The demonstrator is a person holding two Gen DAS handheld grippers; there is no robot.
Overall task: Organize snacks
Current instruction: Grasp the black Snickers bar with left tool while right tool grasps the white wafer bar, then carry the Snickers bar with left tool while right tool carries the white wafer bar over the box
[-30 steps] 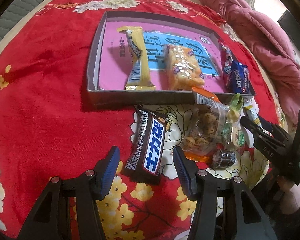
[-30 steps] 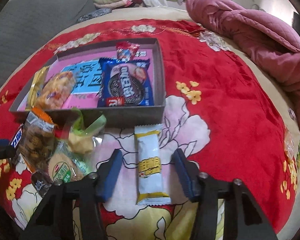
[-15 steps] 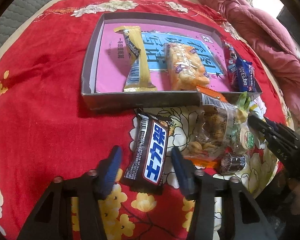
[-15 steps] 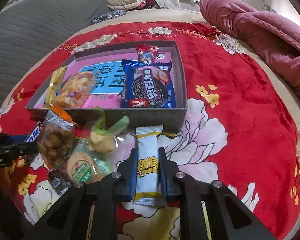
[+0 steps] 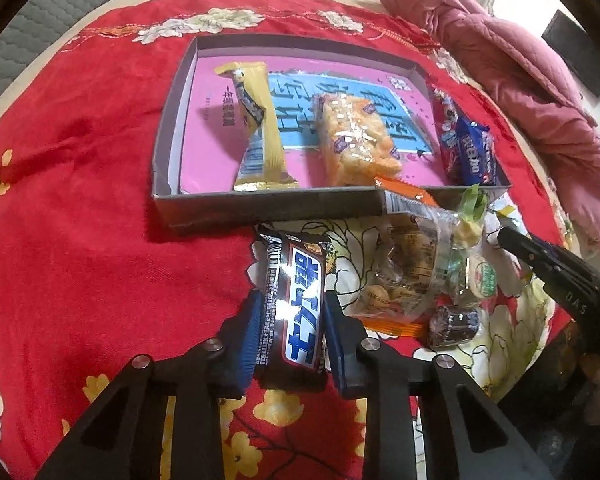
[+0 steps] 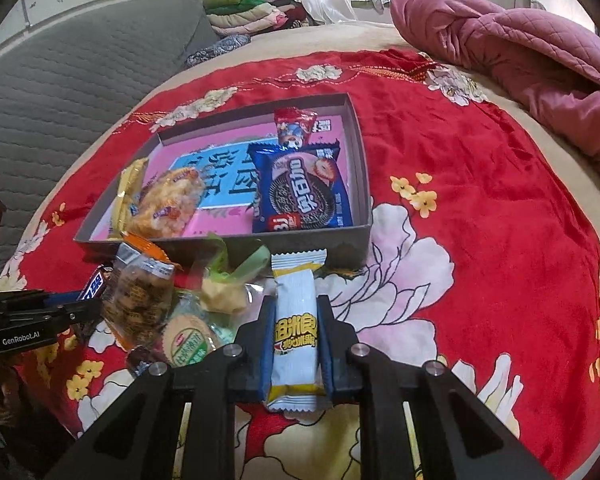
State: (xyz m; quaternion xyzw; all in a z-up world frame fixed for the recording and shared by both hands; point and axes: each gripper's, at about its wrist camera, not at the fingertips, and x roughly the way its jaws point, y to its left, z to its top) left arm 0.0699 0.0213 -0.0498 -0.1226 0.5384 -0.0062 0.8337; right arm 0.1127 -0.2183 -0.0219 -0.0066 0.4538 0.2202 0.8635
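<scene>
A dark chocolate bar [image 5: 296, 304] lies lengthwise between the pads of my left gripper [image 5: 290, 332], whose jaws are closing and press on both its sides. In the right wrist view my right gripper [image 6: 294, 344] is shut on a white and yellow snack bar [image 6: 294, 320], just in front of the grey tray. The grey tray [image 5: 260, 204] [image 6: 320, 240] with a pink lining holds a yellow bar [image 5: 260, 120], an orange cracker pack [image 5: 356, 140] and a blue cookie pack [image 6: 300, 192]. A small red packet [image 6: 294, 124] lies at the tray's far end.
Loose snacks lie between the two grippers: a clear biscuit bag [image 5: 408, 272] [image 6: 140, 300], a round green-labelled biscuit [image 6: 188, 342] and a small dark candy [image 5: 454, 326]. A pink quilt [image 6: 520, 48] is heaped at the right. The red floral bedspread [image 6: 500, 200] covers the bed.
Both grippers have closed: the right onto the white snack bar, the left onto the chocolate bar. The right view has tilted up a little with the bar in its jaws.
</scene>
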